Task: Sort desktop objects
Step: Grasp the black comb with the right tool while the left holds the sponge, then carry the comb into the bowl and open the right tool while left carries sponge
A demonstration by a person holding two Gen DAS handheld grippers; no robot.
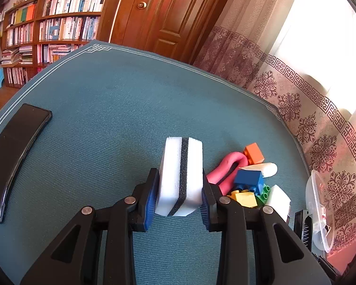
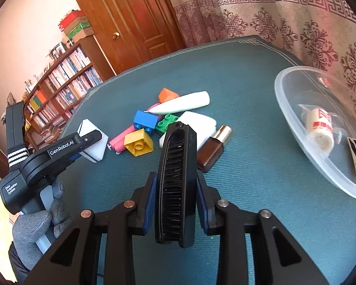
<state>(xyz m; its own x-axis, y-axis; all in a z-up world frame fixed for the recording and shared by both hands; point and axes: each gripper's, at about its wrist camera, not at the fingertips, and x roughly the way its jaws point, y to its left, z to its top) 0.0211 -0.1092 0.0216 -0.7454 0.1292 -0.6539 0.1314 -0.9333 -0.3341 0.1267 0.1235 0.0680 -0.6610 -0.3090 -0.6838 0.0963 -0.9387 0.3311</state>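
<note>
left gripper (image 1: 180,194) clamped on the white sponge (image 1: 181,175) mid-frame, right gripper (image 2: 176,199) pinching the black brush (image 2: 175,180) at lower centre

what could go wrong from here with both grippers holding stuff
1. The right gripper holds the black brush by its sides, with most of its length sticking out ahead; it may pivot or slip.
2. Moving it could knock the brown bottle nearby.
3. The sponge in the left gripper could clip the toy blocks.

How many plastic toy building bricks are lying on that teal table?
4: orange brick farthest back, blue brick in the middle, green brick beside it, yellow brick nearest. More may hide underneath.
</note>
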